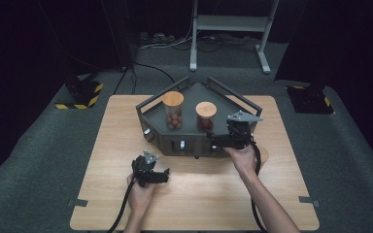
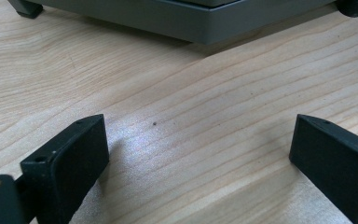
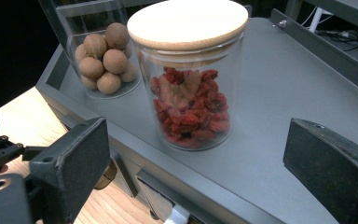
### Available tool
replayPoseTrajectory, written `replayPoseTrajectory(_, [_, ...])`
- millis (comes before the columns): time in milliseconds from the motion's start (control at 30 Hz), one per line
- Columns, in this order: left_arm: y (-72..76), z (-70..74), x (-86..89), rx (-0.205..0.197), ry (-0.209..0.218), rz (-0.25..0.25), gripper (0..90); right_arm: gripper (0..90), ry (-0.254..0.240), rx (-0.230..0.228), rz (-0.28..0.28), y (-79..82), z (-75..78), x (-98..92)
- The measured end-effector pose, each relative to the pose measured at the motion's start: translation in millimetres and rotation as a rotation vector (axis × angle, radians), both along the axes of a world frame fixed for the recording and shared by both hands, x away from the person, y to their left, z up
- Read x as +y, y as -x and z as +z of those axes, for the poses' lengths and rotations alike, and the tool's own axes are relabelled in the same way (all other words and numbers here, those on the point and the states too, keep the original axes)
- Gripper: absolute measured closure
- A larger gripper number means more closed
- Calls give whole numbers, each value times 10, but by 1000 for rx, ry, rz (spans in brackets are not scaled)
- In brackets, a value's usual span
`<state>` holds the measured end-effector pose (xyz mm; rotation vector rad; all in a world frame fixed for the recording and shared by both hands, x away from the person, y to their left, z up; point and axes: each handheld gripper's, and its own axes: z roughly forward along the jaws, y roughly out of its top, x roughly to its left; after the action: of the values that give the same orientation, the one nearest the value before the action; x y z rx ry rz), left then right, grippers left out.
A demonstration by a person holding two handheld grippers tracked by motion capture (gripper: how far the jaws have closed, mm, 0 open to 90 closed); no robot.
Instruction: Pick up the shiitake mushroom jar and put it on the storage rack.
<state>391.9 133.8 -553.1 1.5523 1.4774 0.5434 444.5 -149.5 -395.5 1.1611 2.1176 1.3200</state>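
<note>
Berries [image 3: 191, 109] in jar show from right gripper [image 3: 196, 158].

The table [image 1: 194, 194] is light wood with a fine grain pattern of lines. On it, the tray [image 3: 279, 84] is plain dark grey. The jar [image 3: 191, 88] on the tray is clear glass with a pale wooden lid and red dried fruit inside. Beside this jar, the second jar [image 3: 103, 56] holds brown round fruits. Both hand-held grippers, left [image 2: 198, 154] and right [image 3: 196, 172], are black. The floor [image 1: 34, 165] around the table is grey-green carpet, and two yellow-and-black striped blocks [image 1: 80, 94] lie on it.
</note>
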Motion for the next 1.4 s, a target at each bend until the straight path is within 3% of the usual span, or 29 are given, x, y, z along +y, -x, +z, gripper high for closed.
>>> replayPoseTrajectory(800, [0,0,1,0,-1,-1,44,80,2,-4,-26,120,-71,-187])
replayPoseTrajectory(1400, [0,0,1,0,-1,-1,44,80,-10,-34,-41,267,-88,-421])
